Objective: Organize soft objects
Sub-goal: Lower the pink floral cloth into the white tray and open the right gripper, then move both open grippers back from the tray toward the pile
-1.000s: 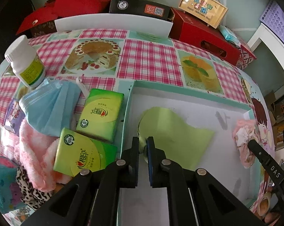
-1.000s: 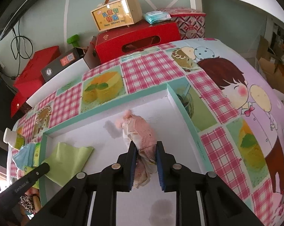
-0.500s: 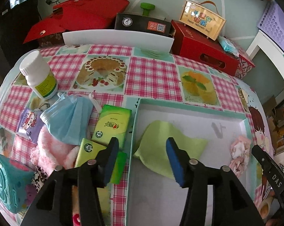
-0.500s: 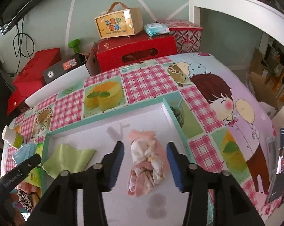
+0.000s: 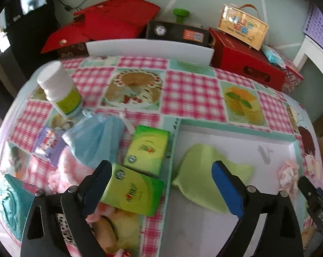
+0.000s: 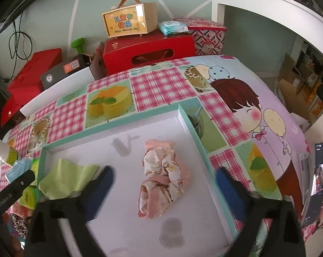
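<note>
A white tray with a teal rim [image 5: 232, 128] [image 6: 206, 156] lies on the table. In it lie a green cloth [image 5: 202, 182] [image 6: 65, 177] at the left and a rolled pink patterned cloth [image 6: 161, 184] [image 5: 287, 175] at the right. My left gripper [image 5: 161, 184] is open and empty, raised over the tray's left rim. My right gripper [image 6: 163, 184] is open and empty, its jaws wide either side of the pink cloth and above it. Left of the tray lie two green tissue packs [image 5: 147, 150] [image 5: 132, 190], a blue face mask [image 5: 95, 139] and a pink fluffy item [image 5: 67, 171].
A white bottle [image 5: 58, 90] stands at the far left. A teal cube [image 5: 9, 201] and a leopard-print item [image 6: 20, 222] sit at the near left. Red boxes [image 6: 148, 51], a black box [image 5: 176, 32] and a white board [image 5: 148, 48] line the back. A phone [image 6: 317, 182] lies at the right.
Both grippers opened, letting go of the green cloth and the pink cloth in the tray, then drew back and up with jaws spreading wider.
</note>
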Motion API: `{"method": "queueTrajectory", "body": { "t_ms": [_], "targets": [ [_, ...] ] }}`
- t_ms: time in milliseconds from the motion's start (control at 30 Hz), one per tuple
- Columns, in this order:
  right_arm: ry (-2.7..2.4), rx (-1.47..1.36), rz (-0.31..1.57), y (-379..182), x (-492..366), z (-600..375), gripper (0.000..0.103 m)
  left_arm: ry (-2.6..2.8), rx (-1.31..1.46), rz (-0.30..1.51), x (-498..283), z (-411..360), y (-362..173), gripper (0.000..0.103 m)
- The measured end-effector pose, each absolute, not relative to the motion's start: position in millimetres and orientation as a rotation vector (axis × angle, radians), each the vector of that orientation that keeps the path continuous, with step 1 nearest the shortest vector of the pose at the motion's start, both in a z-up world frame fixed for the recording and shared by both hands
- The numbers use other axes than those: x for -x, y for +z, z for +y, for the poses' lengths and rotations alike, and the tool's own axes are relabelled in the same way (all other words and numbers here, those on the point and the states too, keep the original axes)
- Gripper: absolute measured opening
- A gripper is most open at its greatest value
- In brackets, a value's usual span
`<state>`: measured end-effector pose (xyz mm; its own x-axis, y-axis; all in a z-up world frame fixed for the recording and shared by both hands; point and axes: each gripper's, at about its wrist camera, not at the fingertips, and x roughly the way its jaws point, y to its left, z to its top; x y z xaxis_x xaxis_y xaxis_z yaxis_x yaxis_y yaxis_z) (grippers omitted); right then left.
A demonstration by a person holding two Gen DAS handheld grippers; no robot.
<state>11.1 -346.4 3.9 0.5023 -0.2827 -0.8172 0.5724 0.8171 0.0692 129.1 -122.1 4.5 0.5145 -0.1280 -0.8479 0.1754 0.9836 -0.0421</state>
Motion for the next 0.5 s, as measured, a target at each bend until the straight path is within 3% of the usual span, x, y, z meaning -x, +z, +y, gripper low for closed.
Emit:
{"method": "queueTrajectory", "body": {
  "t_ms": [500],
  "targets": [
    [-0.537,-0.347,0.930,-1.3,-13.6,-345.4,0.103,-0.169,-0.060,1.004,-131.6,-119.6,4.2,0.095]
  ]
}}
